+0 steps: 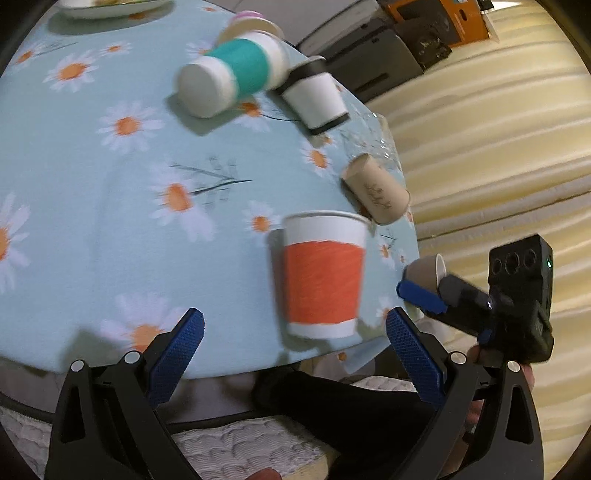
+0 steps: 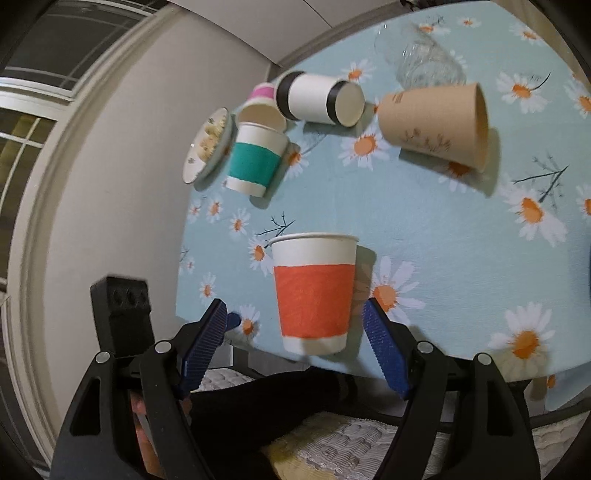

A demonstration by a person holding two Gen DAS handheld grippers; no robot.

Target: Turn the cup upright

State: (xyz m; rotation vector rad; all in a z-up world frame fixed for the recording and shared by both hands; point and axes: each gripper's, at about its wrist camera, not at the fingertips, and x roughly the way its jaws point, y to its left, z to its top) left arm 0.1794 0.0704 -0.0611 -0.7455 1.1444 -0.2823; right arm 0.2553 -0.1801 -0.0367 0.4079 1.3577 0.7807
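Observation:
A white paper cup with an orange sleeve [image 1: 323,275] [image 2: 314,291] stands upright near the table's front edge. My right gripper [image 2: 295,332] is open, its blue fingers on either side of the cup's lower part with a gap on each side. My left gripper [image 1: 295,332] is open and empty, just left of and below the cup. The right gripper also shows in the left wrist view [image 1: 423,295] at the table's edge. A teal-sleeved cup [image 1: 236,75] [image 2: 255,162], a black-banded white cup [image 1: 316,99] [image 2: 319,98] and a brown cup [image 1: 376,194] [image 2: 436,123] lie on their sides.
The table has a light blue daisy cloth [image 1: 92,166] [image 2: 424,229]. A clear glass [image 2: 421,55] [image 1: 373,136] lies near the brown cup. A pink-rimmed cup [image 2: 262,107] and a plate with food [image 2: 208,144] sit at the far side. Dark boxes [image 1: 417,33] stand beyond the table.

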